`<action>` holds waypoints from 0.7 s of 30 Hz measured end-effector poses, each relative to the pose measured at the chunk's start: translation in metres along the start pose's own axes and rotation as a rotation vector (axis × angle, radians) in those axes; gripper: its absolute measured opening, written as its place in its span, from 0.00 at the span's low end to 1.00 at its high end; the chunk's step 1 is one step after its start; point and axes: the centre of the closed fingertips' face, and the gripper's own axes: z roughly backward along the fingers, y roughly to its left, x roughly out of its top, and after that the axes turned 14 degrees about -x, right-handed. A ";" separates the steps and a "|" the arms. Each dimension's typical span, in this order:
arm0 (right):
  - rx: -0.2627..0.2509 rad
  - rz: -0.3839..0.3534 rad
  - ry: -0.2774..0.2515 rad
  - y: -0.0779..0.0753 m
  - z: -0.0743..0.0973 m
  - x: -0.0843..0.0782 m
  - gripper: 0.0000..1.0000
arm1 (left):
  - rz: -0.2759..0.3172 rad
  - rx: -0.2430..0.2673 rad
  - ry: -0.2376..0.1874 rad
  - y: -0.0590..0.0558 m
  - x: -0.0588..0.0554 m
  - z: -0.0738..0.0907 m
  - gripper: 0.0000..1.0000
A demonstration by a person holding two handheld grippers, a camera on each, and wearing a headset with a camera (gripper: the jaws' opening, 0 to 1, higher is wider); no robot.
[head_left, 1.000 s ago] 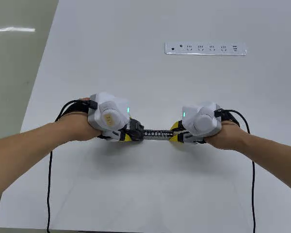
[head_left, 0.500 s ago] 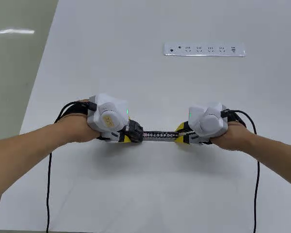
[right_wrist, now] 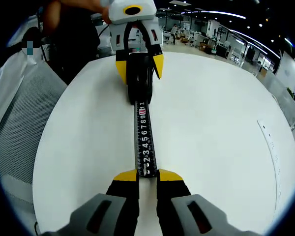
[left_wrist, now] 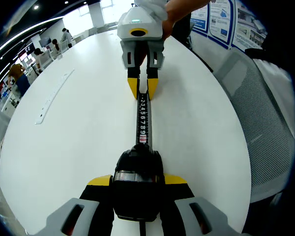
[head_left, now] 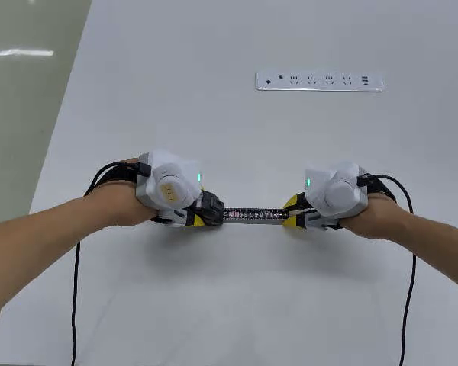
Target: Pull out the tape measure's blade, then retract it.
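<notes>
My left gripper (head_left: pixel 200 210) is shut on the black tape measure case (left_wrist: pixel 138 182), which also shows in the head view (head_left: pixel 211 208) and facing me in the right gripper view (right_wrist: pixel 139 77). The numbered blade (head_left: pixel 254 215) stretches right from the case, low over the white table (head_left: pixel 237 297). My right gripper (head_left: pixel 296 214) is shut on the blade's tip (right_wrist: pixel 146 171). In the left gripper view the blade (left_wrist: pixel 143 121) runs up to the right gripper (left_wrist: pixel 143 87); in the right gripper view the blade (right_wrist: pixel 143 137) shows marks to about 12, and the left gripper (right_wrist: pixel 138 63) holds the case.
A white power strip (head_left: pixel 319 81) lies at the back of the table, also at the left in the left gripper view (left_wrist: pixel 53 95). Black cables (head_left: pixel 78 267) trail from both grippers toward the near edge. A grey mesh chair (left_wrist: pixel 258 113) stands beside the table.
The right gripper has moved to the right with the blade tip, drawing more blade out. The left gripper and case have stayed about where they were.
</notes>
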 end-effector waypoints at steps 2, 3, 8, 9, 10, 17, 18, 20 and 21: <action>0.000 -0.002 0.004 0.000 0.001 -0.002 0.11 | 0.001 -0.001 0.000 0.000 0.000 0.000 0.33; 0.000 0.000 0.002 0.000 0.001 -0.002 0.11 | 0.001 -0.001 0.000 0.000 0.000 0.000 0.33; 0.000 -0.007 0.009 -0.001 0.005 -0.009 0.11 | 0.000 -0.001 0.000 0.000 0.000 -0.001 0.33; -0.001 -0.007 0.008 -0.002 0.006 -0.009 0.11 | -0.001 -0.002 0.001 0.000 0.000 -0.001 0.33; 0.000 -0.007 0.009 -0.002 0.007 -0.010 0.11 | -0.001 -0.002 0.001 0.000 0.000 -0.001 0.33; -0.002 -0.013 0.024 -0.005 0.009 -0.018 0.11 | 0.000 -0.003 0.002 0.000 0.000 0.000 0.33; -0.003 -0.014 0.024 -0.005 0.010 -0.019 0.11 | 0.000 -0.003 0.002 0.000 0.000 0.000 0.33; -0.004 -0.016 0.028 -0.006 0.010 -0.020 0.11 | 0.000 -0.003 0.002 0.000 0.000 0.000 0.33; -0.004 -0.017 0.029 -0.006 0.010 -0.021 0.11 | 0.000 -0.002 0.002 0.000 0.000 0.000 0.33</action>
